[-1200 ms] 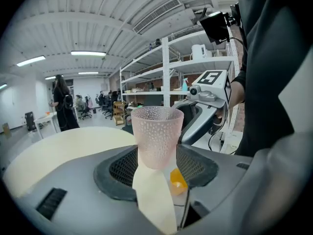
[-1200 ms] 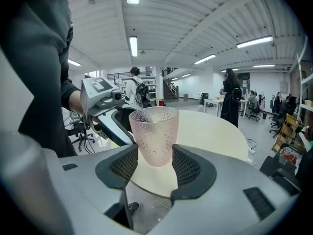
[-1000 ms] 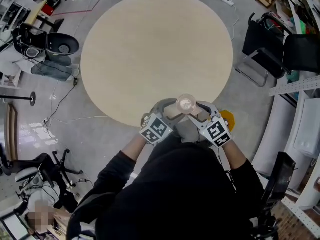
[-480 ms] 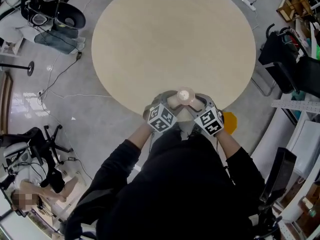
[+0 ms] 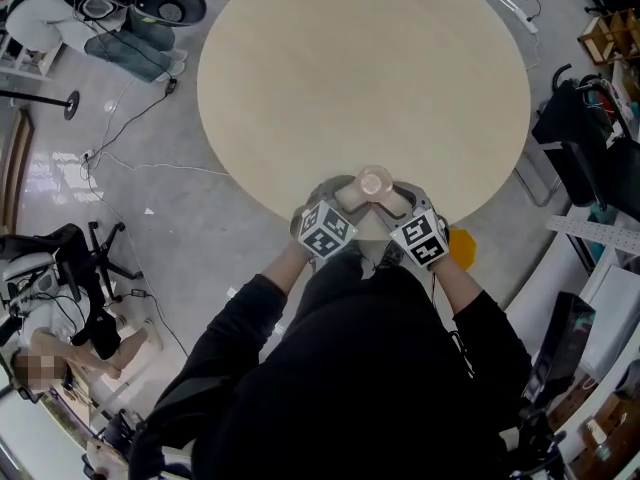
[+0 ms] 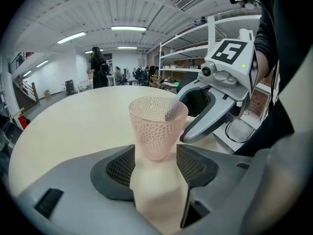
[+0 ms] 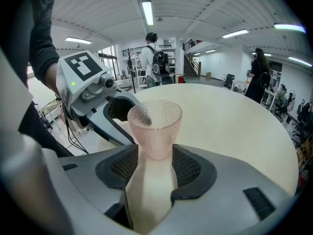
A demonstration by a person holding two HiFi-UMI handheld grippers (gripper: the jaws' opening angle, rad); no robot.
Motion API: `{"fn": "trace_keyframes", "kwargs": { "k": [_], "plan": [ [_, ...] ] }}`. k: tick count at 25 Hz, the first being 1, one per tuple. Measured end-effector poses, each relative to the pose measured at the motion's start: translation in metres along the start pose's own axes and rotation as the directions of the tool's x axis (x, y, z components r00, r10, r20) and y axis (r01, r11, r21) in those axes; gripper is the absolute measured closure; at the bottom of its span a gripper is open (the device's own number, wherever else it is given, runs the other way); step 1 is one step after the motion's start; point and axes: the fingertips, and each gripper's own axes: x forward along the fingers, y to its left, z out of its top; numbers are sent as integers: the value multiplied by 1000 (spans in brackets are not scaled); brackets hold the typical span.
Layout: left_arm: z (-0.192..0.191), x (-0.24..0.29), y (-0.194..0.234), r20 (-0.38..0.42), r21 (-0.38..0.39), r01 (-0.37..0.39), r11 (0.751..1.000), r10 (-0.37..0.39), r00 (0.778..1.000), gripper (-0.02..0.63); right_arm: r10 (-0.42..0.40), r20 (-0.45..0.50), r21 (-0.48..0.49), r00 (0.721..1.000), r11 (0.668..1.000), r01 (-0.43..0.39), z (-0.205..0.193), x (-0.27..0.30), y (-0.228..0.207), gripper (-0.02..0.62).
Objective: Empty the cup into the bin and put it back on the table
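Note:
A pink dimpled cup (image 5: 375, 181) stands upright at the near edge of the round beige table (image 5: 360, 68), and its base looks to rest on the tabletop. It seems empty. My left gripper (image 5: 358, 190) comes at it from the lower left, my right gripper (image 5: 392, 192) from the lower right. In the left gripper view the cup (image 6: 157, 126) has its base between the left gripper's (image 6: 155, 166) dark pads, which touch both sides. In the right gripper view the cup (image 7: 155, 126) sits the same way in the right gripper (image 7: 155, 166). Each view shows the other gripper behind the cup.
A dark round bin-like container (image 5: 165, 3) stands on the floor beyond the table's far left. Black chairs (image 5: 590, 138) and shelving line the right side. A yellow object (image 5: 460, 243) lies on the floor by my right hand. Cables cross the floor at left.
Both grippers have come down together with the cup between them, from above the table's near edge to its surface. They have barely shifted over the last half second.

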Motion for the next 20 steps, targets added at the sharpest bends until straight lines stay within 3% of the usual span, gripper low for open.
{"fn": "trace_keyframes", "kwargs": {
  "k": [5, 9, 11, 14, 17, 20],
  "plan": [
    [6, -10, -10, -4, -83, -52, 995, 52, 999, 347, 27, 20, 35, 999, 999, -27, -12, -30, -10, 370],
    [-1, -30, -11, 41, -177, -84, 981, 93, 995, 347, 39, 52, 79, 998, 996, -43, -17, -41, -5, 371],
    [4, -44, -18, 81, -238, -84, 968, 106, 991, 354, 61, 96, 120, 994, 990, -72, -14, -54, -2, 420],
    [21, -68, -28, 149, -308, -102, 946, 154, 977, 475, 94, 187, 174, 978, 977, -127, 2, -80, -1, 540],
    [50, -97, -37, 226, -335, -134, 933, 218, 949, 555, 128, 267, 189, 955, 965, -182, 23, -108, 3, 568],
    [99, -125, -58, 338, -307, -115, 945, 221, 915, 583, 180, 350, 175, 919, 951, -253, 48, -140, 12, 580]
  ]
}}
